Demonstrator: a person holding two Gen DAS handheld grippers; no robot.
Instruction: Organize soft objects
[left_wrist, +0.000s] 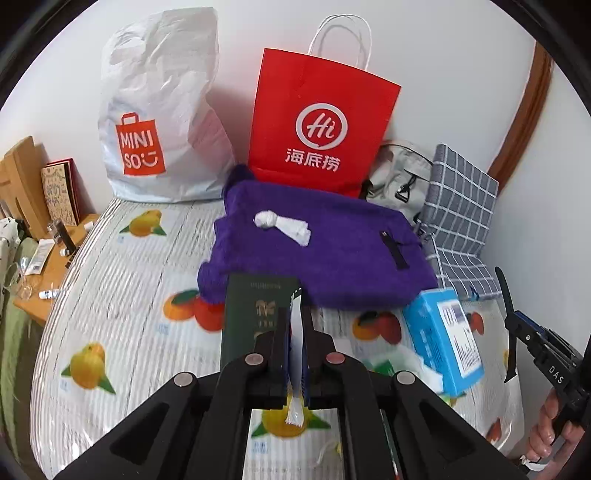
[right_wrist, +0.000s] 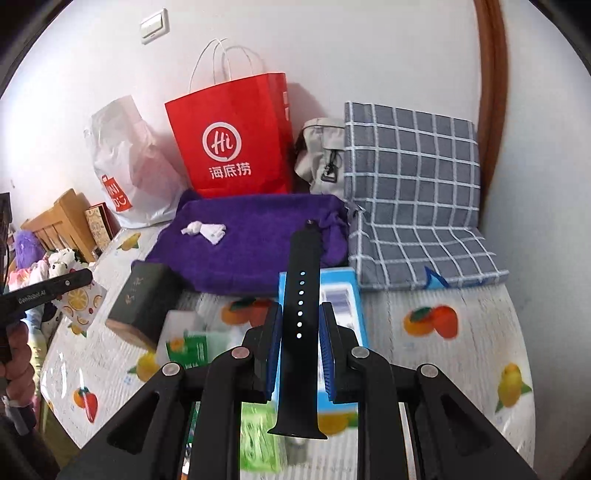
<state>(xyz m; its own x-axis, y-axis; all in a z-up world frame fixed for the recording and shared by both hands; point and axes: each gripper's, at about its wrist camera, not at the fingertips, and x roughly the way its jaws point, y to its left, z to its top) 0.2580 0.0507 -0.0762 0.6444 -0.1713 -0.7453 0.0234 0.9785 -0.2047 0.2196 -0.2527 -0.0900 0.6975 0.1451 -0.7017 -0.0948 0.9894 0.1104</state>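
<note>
My left gripper (left_wrist: 294, 310) is shut on a thin sachet (left_wrist: 295, 411), seen edge-on between the pads. In the right wrist view that sachet (right_wrist: 79, 301) shows an orange-slice print, hanging from the left gripper (right_wrist: 81, 277). My right gripper (right_wrist: 300, 308) is shut on a black watch strap (right_wrist: 300, 280) with a row of holes, standing upright between the blue pads. A purple towel (left_wrist: 332, 254) (right_wrist: 251, 243) lies on the bed ahead of both grippers. A small knotted white cloth (left_wrist: 284, 223) (right_wrist: 205, 230) rests on it. Both grippers hang above the fruit-print bed cover.
Against the wall stand a red paper bag (left_wrist: 317, 125), a white Miniso bag (left_wrist: 159, 110), a grey backpack (right_wrist: 321, 155) and a grey checked cushion (right_wrist: 413, 192). A dark green box (left_wrist: 255, 314), a blue box (left_wrist: 443, 339) and a tissue pack (right_wrist: 188, 343) lie near the towel. A wooden bedside shelf (left_wrist: 40, 269) stands left.
</note>
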